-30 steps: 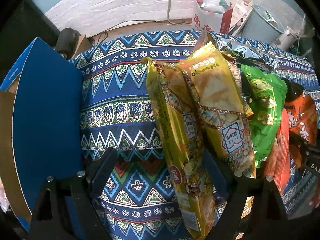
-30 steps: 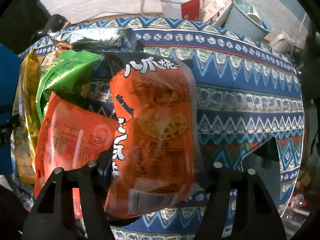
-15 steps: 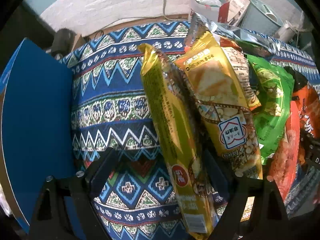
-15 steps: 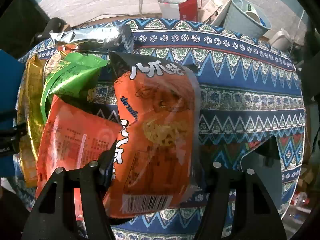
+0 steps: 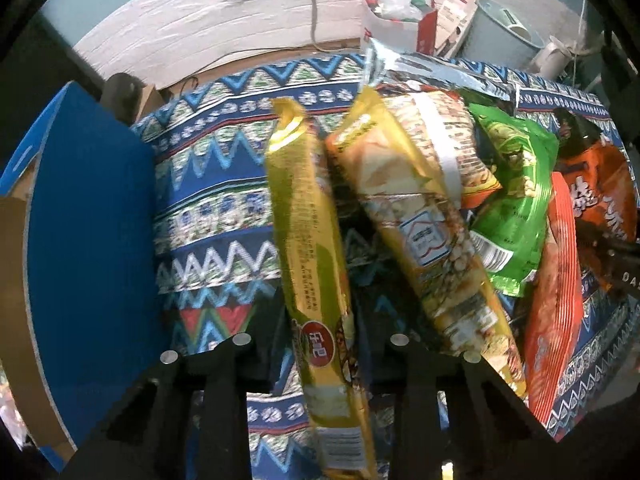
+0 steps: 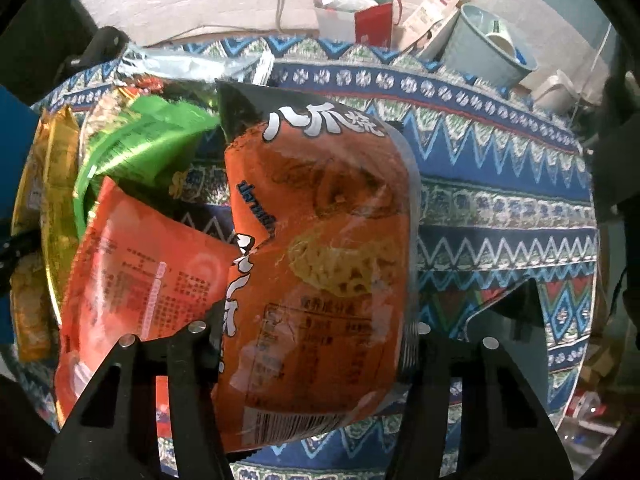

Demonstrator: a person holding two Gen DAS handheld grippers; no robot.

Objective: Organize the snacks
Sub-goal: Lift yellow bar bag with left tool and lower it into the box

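Snacks lie heaped on a patterned tablecloth (image 5: pixel 216 184), the sorting barely begun. Nearest, the left gripper (image 5: pixel 316 344) has just clamped its jaws on a long gold packet (image 5: pixel 308 240), while the right gripper (image 6: pixel 312 336) has been closing around an orange bag (image 6: pixel 320 248) and appears to press its sides. Beyond them a second gold packet (image 5: pixel 416 216), a green bag (image 5: pixel 516 200), a red-orange pouch (image 6: pixel 140 264) and a silver bag (image 5: pixel 432 72) remain untouched. At far left, a blue box (image 5: pixel 88 216) is the likely destination.
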